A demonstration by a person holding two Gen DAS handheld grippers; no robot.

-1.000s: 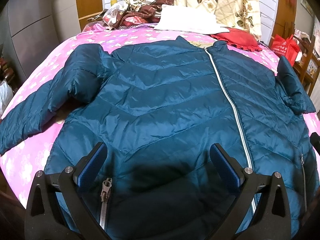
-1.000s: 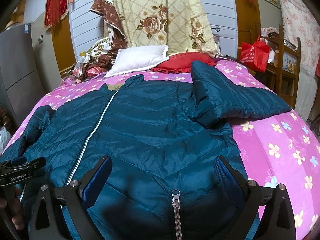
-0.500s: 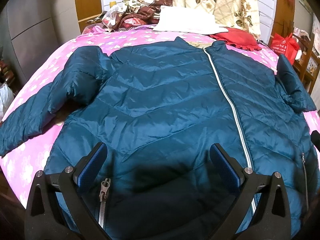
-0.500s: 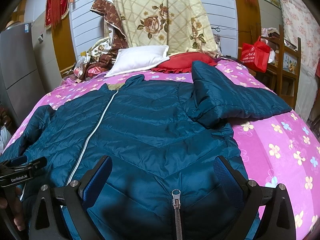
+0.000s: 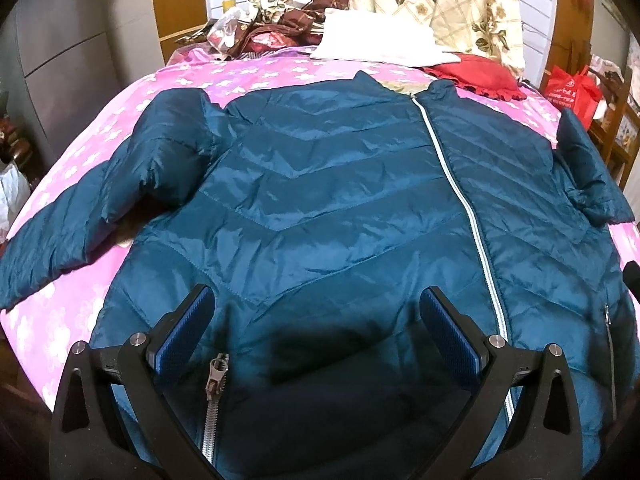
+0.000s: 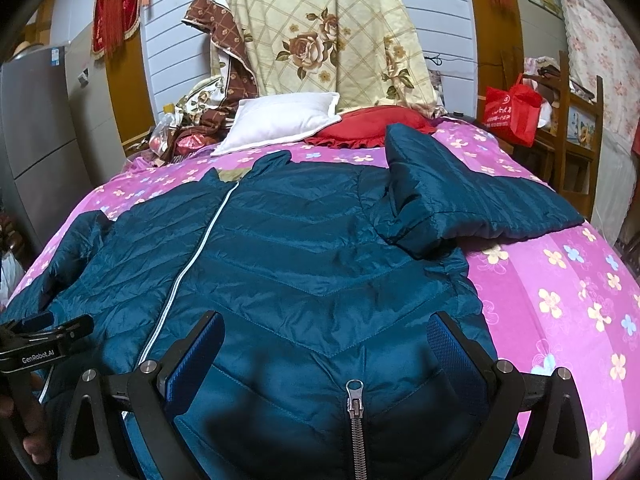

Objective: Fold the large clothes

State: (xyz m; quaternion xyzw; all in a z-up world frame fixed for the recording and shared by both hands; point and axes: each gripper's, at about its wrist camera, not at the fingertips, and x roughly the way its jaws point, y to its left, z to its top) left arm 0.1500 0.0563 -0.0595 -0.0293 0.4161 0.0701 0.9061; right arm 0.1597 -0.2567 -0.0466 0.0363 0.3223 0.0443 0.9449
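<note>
- On the pink flowered bedspread a teal quilted jacket lies flat, front up, collar toward the far end of the bed and hem at the near edge.
- Its pale front zipper is closed and runs from collar to hem.
- The sleeve seen in the left wrist view, the left sleeve, trails outward and down over the bedspread toward the bed's near left edge.
- The right sleeve lies out to the side across the bedspread, bunched where it meets the shoulder.
- The left gripper hovers over the lower part of the jacket with its 2 blue-padded fingers spread wide, nothing between them; a pocket zipper pull shows just beside the left finger.
- The right gripper sits over the hem on the other side of the front zipper, fingers equally wide apart and empty; a second pocket zipper pull lies between them.
- Whether either gripper touches the fabric cannot be told.
- In the right wrist view the left gripper shows at the left edge, held by a hand.
- Beyond the collar lie a white pillow and a red cushion, with a cream rose-print quilt hung behind them.
- A red bag sits at the bed's right.
</note>
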